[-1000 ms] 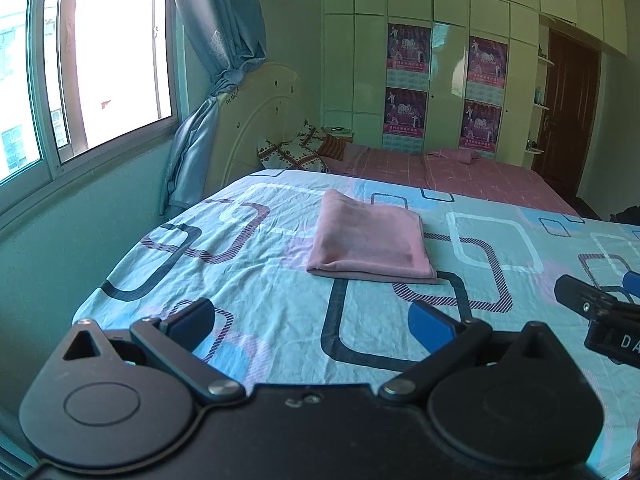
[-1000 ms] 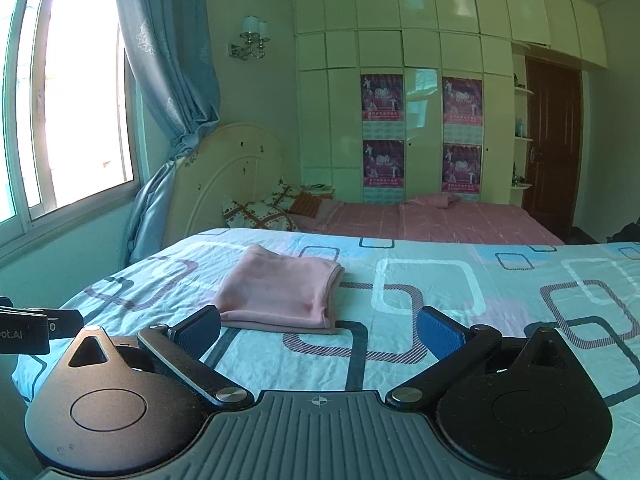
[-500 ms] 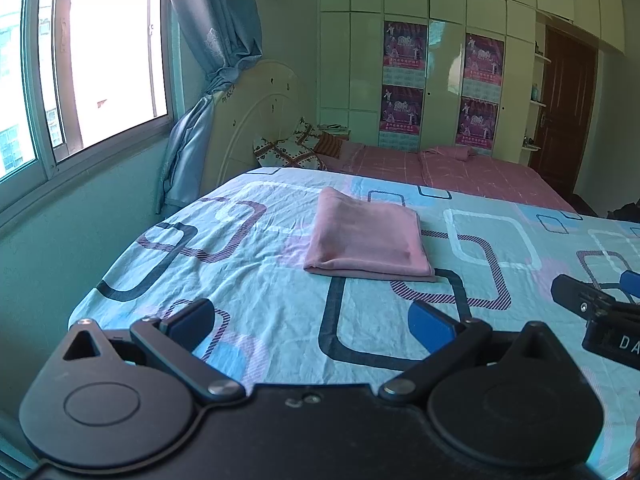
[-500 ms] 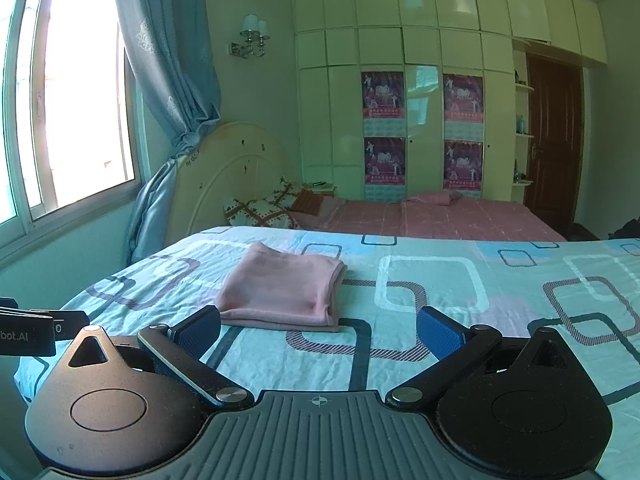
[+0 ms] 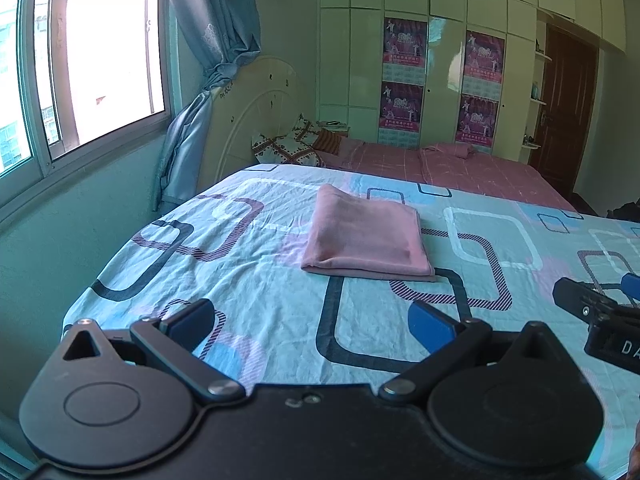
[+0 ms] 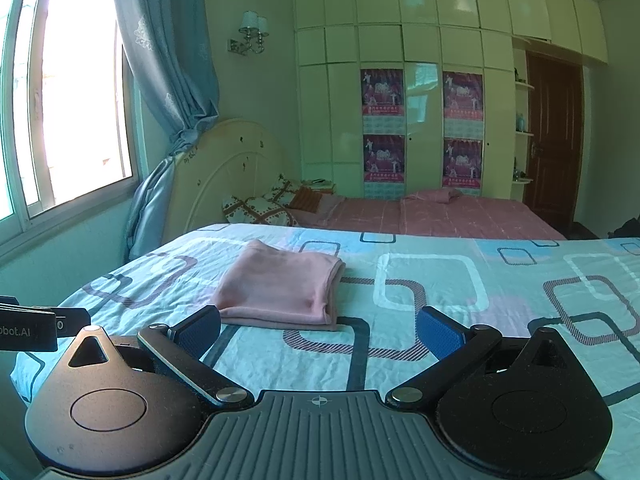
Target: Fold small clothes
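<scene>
A pink garment (image 5: 366, 236), folded into a flat rectangle, lies on the patterned blue bedsheet (image 5: 256, 288). It also shows in the right wrist view (image 6: 280, 286). My left gripper (image 5: 312, 322) is open and empty, held above the sheet short of the garment. My right gripper (image 6: 320, 328) is open and empty, also short of the garment and to its right. The right gripper's tip shows at the right edge of the left wrist view (image 5: 592, 308).
The bed's left edge drops off near a green wall with a window (image 5: 80, 64) and a blue curtain (image 5: 208, 40). A second bed with a pink sheet (image 5: 460, 168) stands beyond. Wardrobes (image 6: 400, 80) and a brown door (image 6: 554, 140) line the far wall.
Both grippers have drawn back and risen slightly, so the garment looks a little farther away. The garment has not moved. Both stay open.
</scene>
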Demonstrator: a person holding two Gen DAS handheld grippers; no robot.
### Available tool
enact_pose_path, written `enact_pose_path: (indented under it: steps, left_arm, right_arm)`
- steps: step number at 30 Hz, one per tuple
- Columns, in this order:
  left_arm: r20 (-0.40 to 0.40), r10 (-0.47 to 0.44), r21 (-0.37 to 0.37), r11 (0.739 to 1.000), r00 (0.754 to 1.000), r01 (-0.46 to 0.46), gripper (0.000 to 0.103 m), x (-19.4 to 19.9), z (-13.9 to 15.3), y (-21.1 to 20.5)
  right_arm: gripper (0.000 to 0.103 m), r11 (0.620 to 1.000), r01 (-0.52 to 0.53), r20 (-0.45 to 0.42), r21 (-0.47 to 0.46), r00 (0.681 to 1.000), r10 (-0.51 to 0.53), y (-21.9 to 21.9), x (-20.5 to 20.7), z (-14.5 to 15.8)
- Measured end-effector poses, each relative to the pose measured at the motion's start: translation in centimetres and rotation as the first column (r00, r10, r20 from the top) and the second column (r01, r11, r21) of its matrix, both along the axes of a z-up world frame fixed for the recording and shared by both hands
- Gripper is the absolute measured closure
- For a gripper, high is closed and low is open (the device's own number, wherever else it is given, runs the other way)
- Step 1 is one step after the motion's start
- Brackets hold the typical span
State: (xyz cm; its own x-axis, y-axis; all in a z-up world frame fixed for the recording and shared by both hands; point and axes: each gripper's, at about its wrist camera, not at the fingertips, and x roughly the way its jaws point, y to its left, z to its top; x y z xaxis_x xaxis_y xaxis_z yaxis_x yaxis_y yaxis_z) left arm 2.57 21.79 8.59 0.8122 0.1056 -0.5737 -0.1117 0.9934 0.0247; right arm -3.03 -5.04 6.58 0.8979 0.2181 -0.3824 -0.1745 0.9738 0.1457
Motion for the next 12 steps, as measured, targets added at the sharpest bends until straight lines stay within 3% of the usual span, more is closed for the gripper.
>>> enact_pose_path:
  steps: [12]
  left_arm:
    - [0.003, -0.036, 0.019, 0.999, 0.999, 0.036, 0.001, 3.3, -1.0, -0.8]
  right_arm:
    - [0.000, 1.000, 0.015, -0.035, -0.002, 0.999, -0.016, -0.5, 1.8, -1.2]
